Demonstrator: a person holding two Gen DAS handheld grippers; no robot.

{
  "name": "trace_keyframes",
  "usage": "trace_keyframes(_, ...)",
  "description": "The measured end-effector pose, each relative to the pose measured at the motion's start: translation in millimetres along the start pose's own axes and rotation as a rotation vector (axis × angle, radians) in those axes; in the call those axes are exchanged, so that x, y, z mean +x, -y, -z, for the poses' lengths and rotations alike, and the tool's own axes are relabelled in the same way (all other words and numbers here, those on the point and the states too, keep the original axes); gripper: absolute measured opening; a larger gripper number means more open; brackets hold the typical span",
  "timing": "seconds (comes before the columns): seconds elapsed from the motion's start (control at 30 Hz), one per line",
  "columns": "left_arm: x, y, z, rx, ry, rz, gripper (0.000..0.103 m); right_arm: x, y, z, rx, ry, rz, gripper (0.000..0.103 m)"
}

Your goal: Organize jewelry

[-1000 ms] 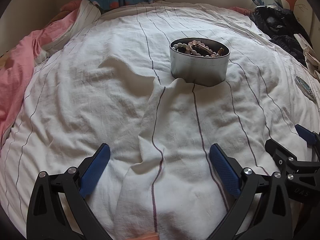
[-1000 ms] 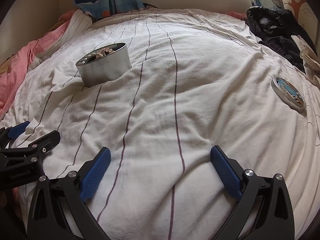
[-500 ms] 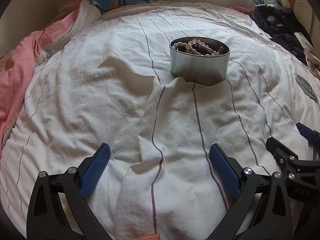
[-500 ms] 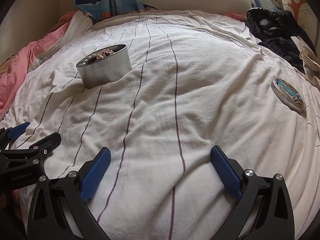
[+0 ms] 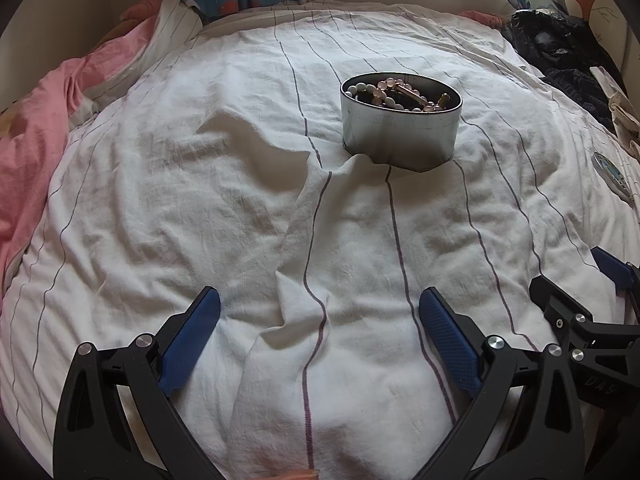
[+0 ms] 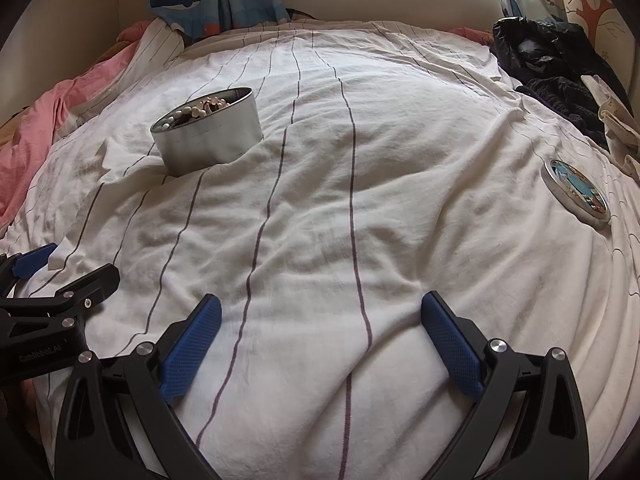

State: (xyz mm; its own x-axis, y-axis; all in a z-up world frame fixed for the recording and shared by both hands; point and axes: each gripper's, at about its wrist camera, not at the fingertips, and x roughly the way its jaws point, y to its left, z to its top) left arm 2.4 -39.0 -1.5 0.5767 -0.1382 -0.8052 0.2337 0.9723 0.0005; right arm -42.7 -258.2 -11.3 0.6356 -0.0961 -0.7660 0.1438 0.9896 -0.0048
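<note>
From the left wrist, the left tongs (image 5: 319,312) stand spread wide and empty over the striped bedsheet (image 5: 200,200), with the round tin (image 5: 400,136) of beaded jewelry (image 5: 394,94) at 12 o'clock. From the right wrist, the right tongs (image 6: 321,316) are likewise released and empty; the tin (image 6: 208,138) lies at 10 o'clock and its lid (image 6: 576,192) at 2 o'clock, well apart.

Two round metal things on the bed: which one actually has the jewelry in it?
The deep silver round tin, open-topped and holding beaded bracelets. The other, a flat round lid with a blue picture, lies apart at the right, holding nothing.
</note>
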Motion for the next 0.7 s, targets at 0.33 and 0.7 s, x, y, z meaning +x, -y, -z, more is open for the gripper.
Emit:
trace_keyframes(0.33, -4.3, -10.7, 6.6, -0.045, 0.045, 0.046, 0.096, -0.1, -0.7, 0.8, 0.000, 0.001, 0.000, 0.096)
trace_keyframes(0.7, -0.4, -1.6, 3.3, -0.013, 0.016, -0.003, 0.096, 0.0, -0.4, 1.0, 0.000, 0.001, 0.000, 0.096)
